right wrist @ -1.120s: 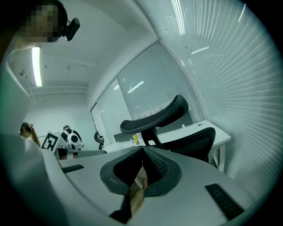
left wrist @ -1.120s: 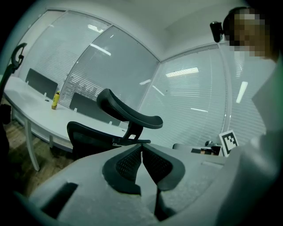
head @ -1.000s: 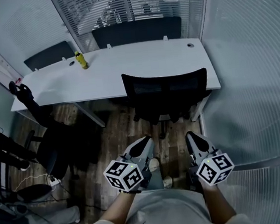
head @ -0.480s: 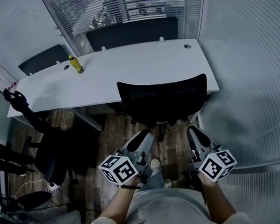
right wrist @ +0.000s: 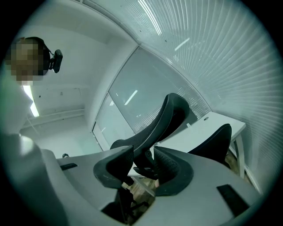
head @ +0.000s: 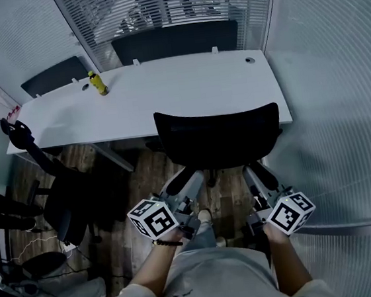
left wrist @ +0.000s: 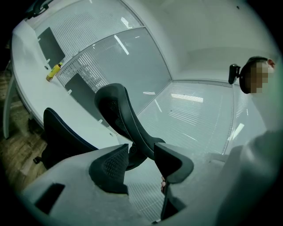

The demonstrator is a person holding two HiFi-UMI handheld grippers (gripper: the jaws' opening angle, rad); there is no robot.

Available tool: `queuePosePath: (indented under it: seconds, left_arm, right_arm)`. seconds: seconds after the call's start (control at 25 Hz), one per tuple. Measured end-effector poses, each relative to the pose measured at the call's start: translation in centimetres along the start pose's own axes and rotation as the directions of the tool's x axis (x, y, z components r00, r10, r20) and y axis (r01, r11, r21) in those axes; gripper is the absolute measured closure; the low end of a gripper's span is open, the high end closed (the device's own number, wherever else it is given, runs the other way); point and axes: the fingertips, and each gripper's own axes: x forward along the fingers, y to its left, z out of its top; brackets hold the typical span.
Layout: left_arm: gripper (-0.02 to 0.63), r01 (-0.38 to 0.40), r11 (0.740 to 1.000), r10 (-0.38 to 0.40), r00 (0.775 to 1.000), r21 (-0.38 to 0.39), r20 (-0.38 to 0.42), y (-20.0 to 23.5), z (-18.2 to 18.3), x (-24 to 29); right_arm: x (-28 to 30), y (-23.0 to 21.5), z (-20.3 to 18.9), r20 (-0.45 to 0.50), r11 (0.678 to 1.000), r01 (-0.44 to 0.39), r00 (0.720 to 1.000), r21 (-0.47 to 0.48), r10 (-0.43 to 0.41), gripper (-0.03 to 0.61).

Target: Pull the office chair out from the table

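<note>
Both your left gripper (head: 186, 177) and right gripper (head: 256, 170) have just been opening, the office chair (head: 218, 134) back loose between their jaws. Beyond stands the table (head: 185, 84), bearing a yellow bottle (head: 97, 82).

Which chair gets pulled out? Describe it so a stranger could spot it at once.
Find the long white table. On its near side, toward the right end, stands the office chair, its black mesh back overlapping the table edge. The far chairs sit across the table; the side chair stands off its left end.
</note>
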Motion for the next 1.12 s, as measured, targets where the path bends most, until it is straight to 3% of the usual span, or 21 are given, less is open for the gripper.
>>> queuePosePath:
  seconds: [0.52,0.8,1.12]
  left_arm:
    - [0.423,0.026,1.0,-0.026,1.0,-0.001,0.007,0.9,3.3,2.5]
    - [0.426,0.045,0.999,-0.045,0.999,-0.009,-0.007,0.1,3.0,3.2]
    - [0.449,0.034,0.999,-0.034,0.999,-0.018,-0.029,1.0,3.0,3.0]
  right_arm:
    - [3.6,-0.1,1.9,0.013,0.996,-0.035,0.999,0.08,0.034,0.445]
    - [4.2,-0.2,2.9,0.032,0.985,-0.05,0.998,0.165,0.045,0.442]
    - [5.3,-0.5,2.3,0.028,0.98,-0.037,0.999,0.196,0.032,0.449]
